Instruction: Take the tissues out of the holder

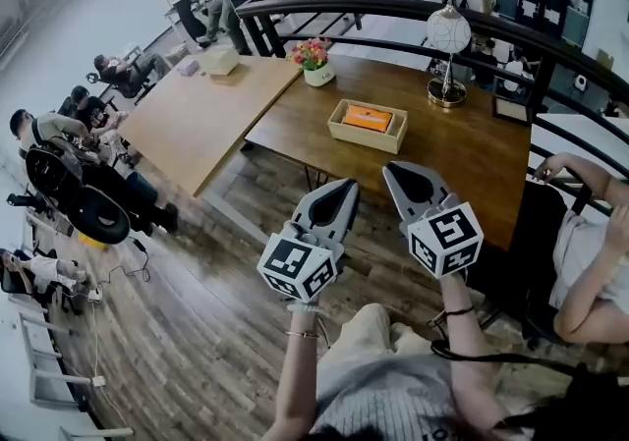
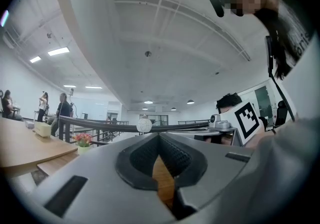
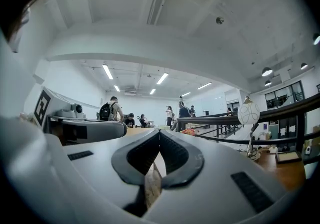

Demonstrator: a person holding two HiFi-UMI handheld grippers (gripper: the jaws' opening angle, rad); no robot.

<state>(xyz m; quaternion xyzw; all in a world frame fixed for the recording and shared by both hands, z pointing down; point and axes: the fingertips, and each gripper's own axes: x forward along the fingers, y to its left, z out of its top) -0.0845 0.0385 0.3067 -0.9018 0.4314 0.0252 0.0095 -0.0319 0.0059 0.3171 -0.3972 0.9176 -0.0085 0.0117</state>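
**Both grippers closed and short of the tissue holder**

We hold the left gripper point(image 1: 346, 190) and the right gripper point(image 1: 393, 174) side by side above the near edge of a dark wooden table point(image 1: 462, 159). Each has its jaw tips pressed together and nothing held. In both gripper views only a sliver of tabletop shows through the gap behind the tips.

The holder point(image 1: 343, 134), a shallow pale wooden tray, sits on the table ahead of the grippers and well apart from them. It lines up roughly with the space between the two. The tissues point(image 1: 369, 118), an orange pack, lie flat inside it. Tray and pack share a long axis that runs across our line of reach, left to right with a slight slant.

We judge the right gripper marginally the nearer, though either could reach. The jaws would have to open before they could close across the pack's short side.

The tabletop around the holder is bare. A flower pot point(image 1: 316, 60) stands at the far left corner and a globe lamp point(image 1: 447, 36) at the far edge. A lighter table point(image 1: 197, 120) joins on the left and a dark railing point(image 1: 393, 9) curves behind. A seated person point(image 1: 590, 243) is at the right end of the table, and others work in the open office beyond.
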